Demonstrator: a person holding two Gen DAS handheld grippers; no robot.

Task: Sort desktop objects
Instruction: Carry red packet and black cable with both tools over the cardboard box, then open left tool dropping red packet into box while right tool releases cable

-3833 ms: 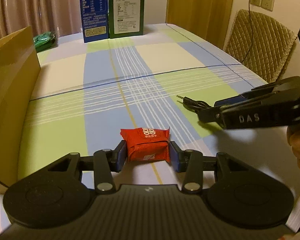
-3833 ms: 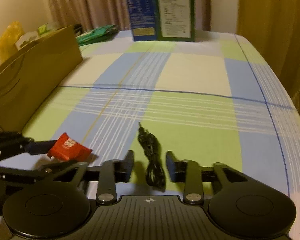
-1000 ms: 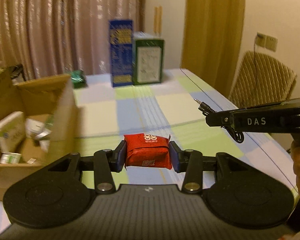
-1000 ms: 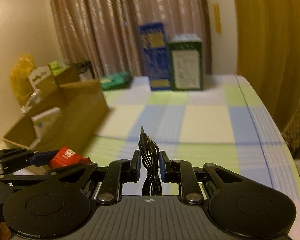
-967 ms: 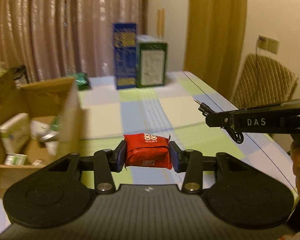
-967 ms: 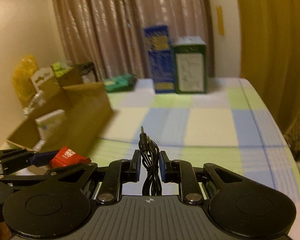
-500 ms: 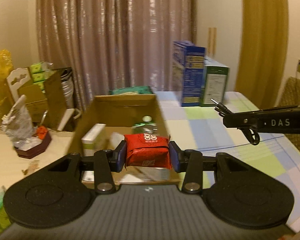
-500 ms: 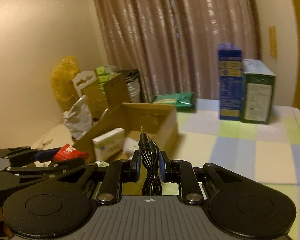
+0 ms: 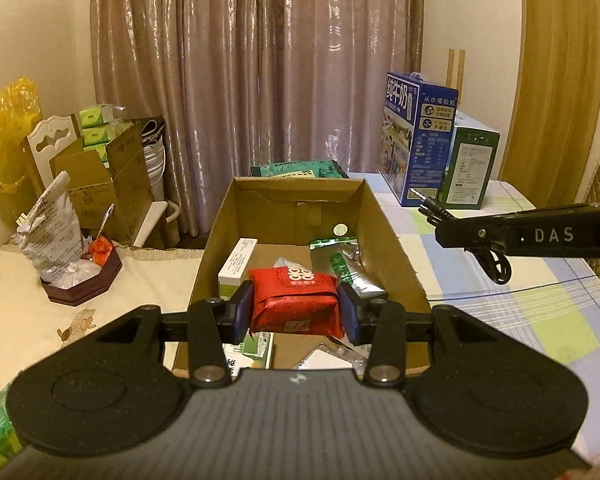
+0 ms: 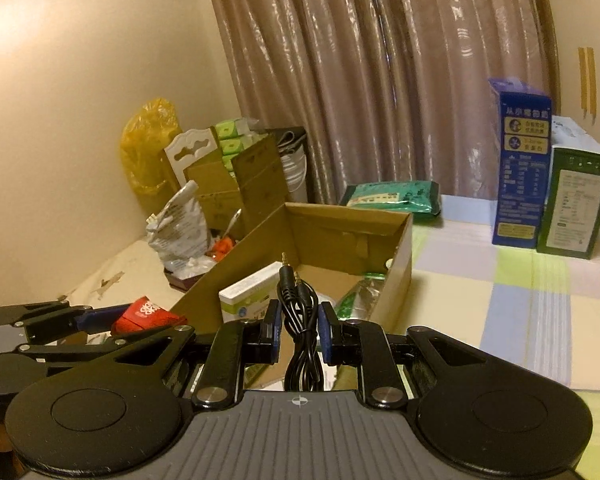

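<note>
Both pairs of tongs have swung away from the checked tabletop [image 9: 500,292] and now face the open cardboard box [image 9: 384,224], which a second ago sat off to the left edge of the left wrist view. The left tongs [image 9: 296,308] are clamped on a red packet [image 9: 294,300], held in the air just above the near end of the box; the right tongs [image 10: 299,330] pinch a coiled black audio cable [image 10: 298,320], its two plugs pointing up ahead of the pads, likewise over the box's near end. That puts both items where a release should drop them inside, so the carrying step looks all but done. Ahead of the left tongs the box already holds a white carton [image 9: 238,264] and a green foil pouch [image 9: 344,268], leaving bare floor between and beyond them. Beyond the box lie a green wipes pack [image 10: 392,196] and, to the right, a blue milk carton [image 9: 416,140] beside a green one [image 9: 470,168]. The near box wall and the closeness of the two tongs are the likeliest snags.
</note>
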